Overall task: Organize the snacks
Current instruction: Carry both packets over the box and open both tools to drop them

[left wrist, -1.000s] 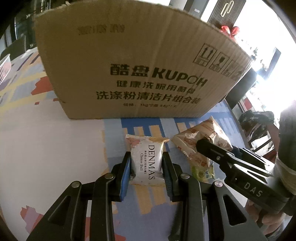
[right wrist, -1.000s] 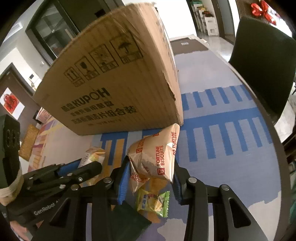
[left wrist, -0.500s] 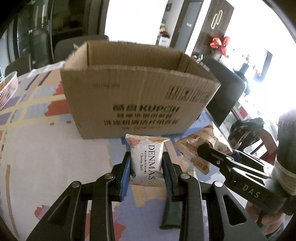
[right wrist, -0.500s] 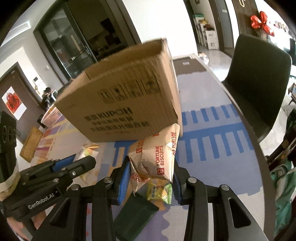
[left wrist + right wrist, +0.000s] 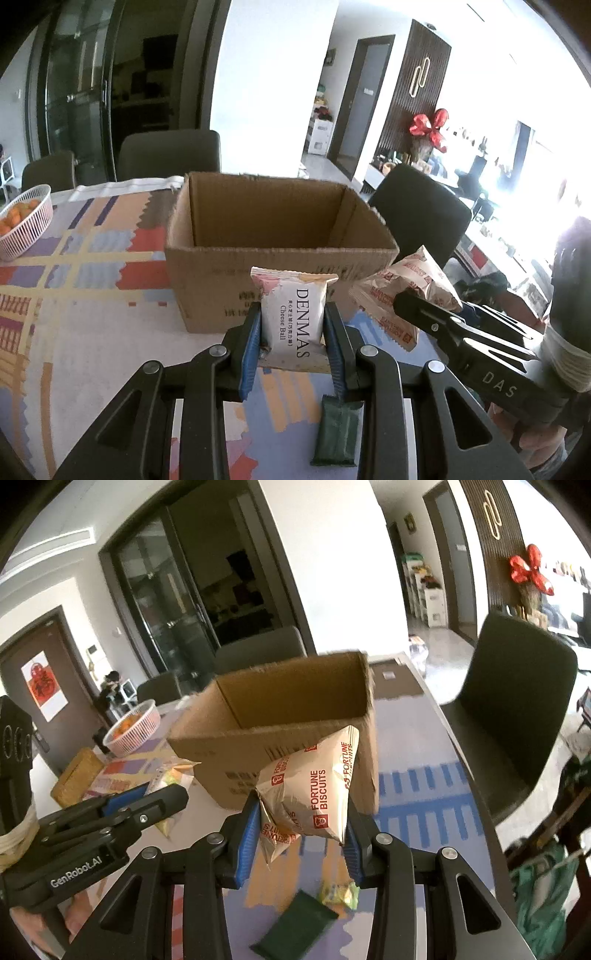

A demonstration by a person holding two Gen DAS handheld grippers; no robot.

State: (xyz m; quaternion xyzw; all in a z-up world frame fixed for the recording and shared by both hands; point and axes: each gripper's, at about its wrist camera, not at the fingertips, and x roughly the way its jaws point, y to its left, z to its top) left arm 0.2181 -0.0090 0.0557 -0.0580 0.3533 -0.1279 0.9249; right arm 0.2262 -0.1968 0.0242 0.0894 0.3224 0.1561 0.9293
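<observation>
My left gripper (image 5: pixel 291 325) is shut on a white Denmas cheese ball packet (image 5: pixel 293 317), held in the air in front of the open cardboard box (image 5: pixel 258 266). My right gripper (image 5: pixel 301 818) is shut on a silver Fortune Biscuits bag (image 5: pixel 314 790), also lifted near the box (image 5: pixel 295 734). In the left wrist view the biscuit bag (image 5: pixel 406 291) and the right gripper (image 5: pixel 461 332) show at the right. In the right wrist view the left gripper (image 5: pixel 147 805) shows at the left. The box's inside looks bare as far as I can see.
On the patterned tablecloth lie a dark green packet (image 5: pixel 336 430) (image 5: pixel 295 926) and a small yellow-green packet (image 5: pixel 340 893). A white basket of oranges (image 5: pixel 22 221) (image 5: pixel 133 727) stands at the far left. Dark chairs (image 5: pixel 513 701) surround the table.
Both grippers have risen with their packets. The box, seen from the side before, now shows its open top and inner walls.
</observation>
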